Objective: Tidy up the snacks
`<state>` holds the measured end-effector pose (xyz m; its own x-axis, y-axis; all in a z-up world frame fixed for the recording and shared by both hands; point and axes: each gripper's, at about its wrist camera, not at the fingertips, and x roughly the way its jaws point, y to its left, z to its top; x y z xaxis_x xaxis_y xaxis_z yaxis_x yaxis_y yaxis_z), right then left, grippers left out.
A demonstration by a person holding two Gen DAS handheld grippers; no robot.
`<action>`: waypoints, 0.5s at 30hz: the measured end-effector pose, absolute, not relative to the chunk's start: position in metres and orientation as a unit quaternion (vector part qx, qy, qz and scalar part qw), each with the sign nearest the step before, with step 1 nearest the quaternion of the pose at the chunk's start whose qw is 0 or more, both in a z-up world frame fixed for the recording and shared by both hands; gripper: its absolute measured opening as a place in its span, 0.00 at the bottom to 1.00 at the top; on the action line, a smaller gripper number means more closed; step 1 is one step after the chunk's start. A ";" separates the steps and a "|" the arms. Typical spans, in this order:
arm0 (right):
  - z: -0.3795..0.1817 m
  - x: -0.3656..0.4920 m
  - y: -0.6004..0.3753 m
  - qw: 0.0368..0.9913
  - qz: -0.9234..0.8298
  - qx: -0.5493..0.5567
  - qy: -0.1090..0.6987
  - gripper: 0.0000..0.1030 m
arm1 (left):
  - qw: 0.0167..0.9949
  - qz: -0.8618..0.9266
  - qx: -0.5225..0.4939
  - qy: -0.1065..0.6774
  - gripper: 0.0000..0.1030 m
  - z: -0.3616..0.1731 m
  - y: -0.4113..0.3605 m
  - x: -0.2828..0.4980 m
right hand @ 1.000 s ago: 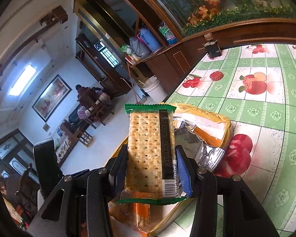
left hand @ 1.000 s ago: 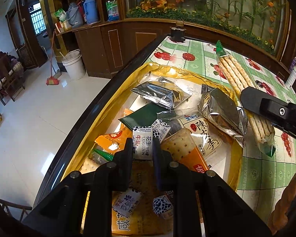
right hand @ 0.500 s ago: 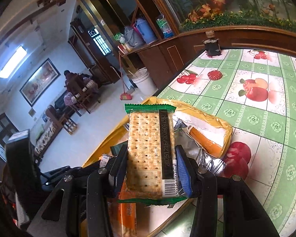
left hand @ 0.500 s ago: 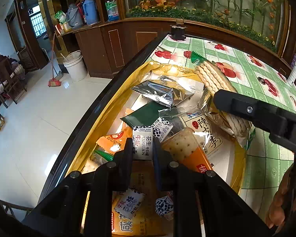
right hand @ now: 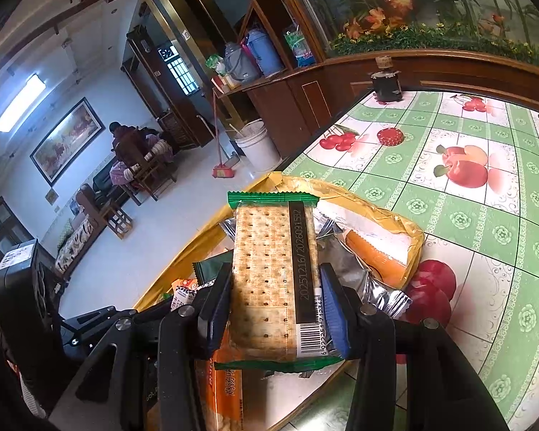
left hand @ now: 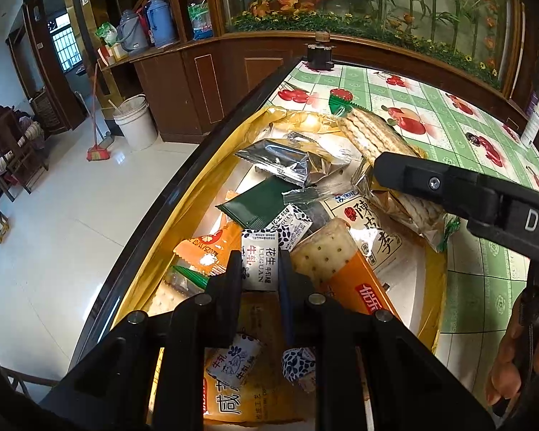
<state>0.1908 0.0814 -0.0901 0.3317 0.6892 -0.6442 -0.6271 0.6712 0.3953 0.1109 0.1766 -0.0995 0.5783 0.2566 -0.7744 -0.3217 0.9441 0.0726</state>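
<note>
Green fruit-print tablecloth carries a gold snack tray. Green-edged clear cracker pack is pinched by right gripper over tray; small white peanut-candy packet is clamped by left gripper. Placement step judged underway; next, pack likely needs lowering w/ a release.

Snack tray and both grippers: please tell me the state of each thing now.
Left gripper: shut on small nougat packet.
Right gripper: shut on green-edged cracker pack, held above the tray.
Gold tray: full of loose snacks.
Orange cracker pack: lying in the tray.

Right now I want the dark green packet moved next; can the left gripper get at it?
Probably not yet: the left gripper is shut on a white candy. The dark green packet lies just beyond, mostly uncovered.
</note>
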 end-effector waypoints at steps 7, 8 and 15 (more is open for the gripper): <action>-0.086 0.188 0.076 0.817 0.402 0.049 0.411 0.50 | 0.894 0.141 -0.061 0.420 0.42 -0.095 0.180 0.102; -0.085 0.188 0.073 0.818 0.402 0.054 0.409 0.50 | 0.897 0.139 -0.060 0.415 0.51 -0.093 0.178 0.100; -0.066 0.175 0.050 0.817 0.418 0.100 0.384 0.63 | 0.909 0.165 -0.057 0.379 0.77 -0.077 0.170 0.073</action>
